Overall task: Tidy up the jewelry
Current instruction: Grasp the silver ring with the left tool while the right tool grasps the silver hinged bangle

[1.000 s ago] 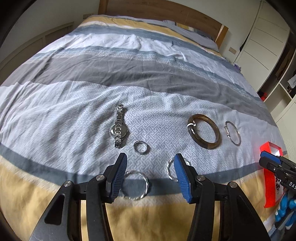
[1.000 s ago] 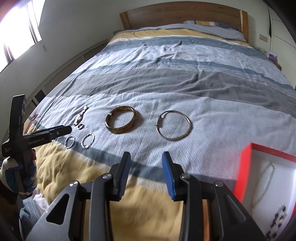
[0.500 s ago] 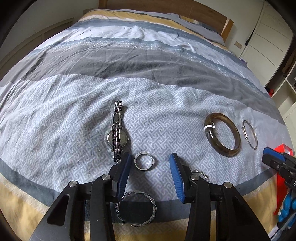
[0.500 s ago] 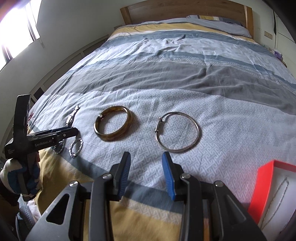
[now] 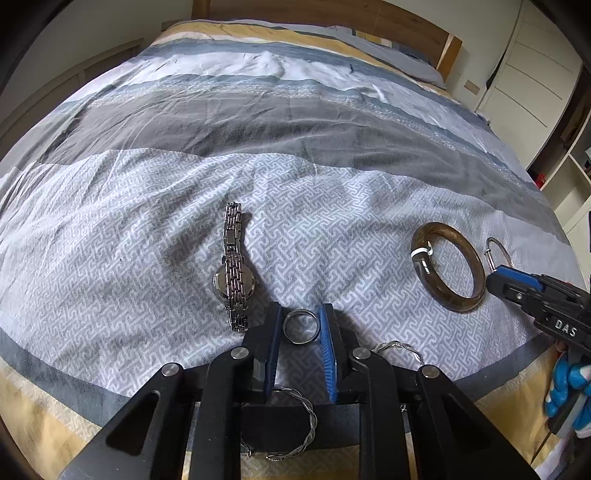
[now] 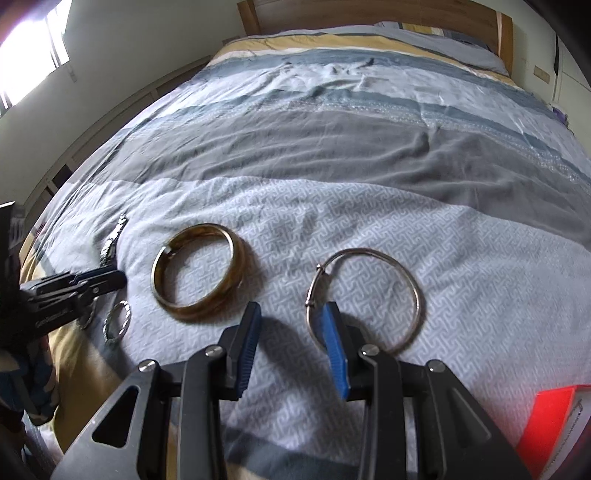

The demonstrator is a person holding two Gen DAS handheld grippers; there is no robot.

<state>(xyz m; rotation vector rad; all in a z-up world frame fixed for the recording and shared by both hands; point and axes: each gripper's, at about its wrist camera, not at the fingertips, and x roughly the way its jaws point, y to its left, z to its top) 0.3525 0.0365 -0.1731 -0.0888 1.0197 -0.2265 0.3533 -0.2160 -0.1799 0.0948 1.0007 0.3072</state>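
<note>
A small silver ring [image 5: 295, 339] lies on the patterned bedspread [image 5: 147, 258] between the pads of my left gripper [image 5: 300, 315]. Its jaws are closing, and both pads touch the ring's sides. A silver watch [image 5: 234, 280] lies just left of the ring. Two twisted silver hoops [image 5: 303, 421] [image 5: 400, 348] lie nearer, partly hidden under the gripper. A brown bangle [image 6: 199, 273] and a thin silver bangle [image 6: 369, 295] lie to the right. My right gripper [image 6: 291, 328] hangs open low over the bed, its right pad over the thin bangle's left rim, with nothing between its pads.
A red box [image 6: 550, 421] sits at the near right corner of the bed. Past the jewelry the striped bedspread runs to a wooden headboard [image 6: 369, 14]. White cupboards [image 5: 535, 66] stand to the right of the bed. A gloved hand [image 5: 565, 384] holds the right gripper.
My left gripper came down and forward over the ring, and its jaws narrowed onto it. My right gripper moved forward and down to the thin bangle's left rim; its opening stayed the same.
</note>
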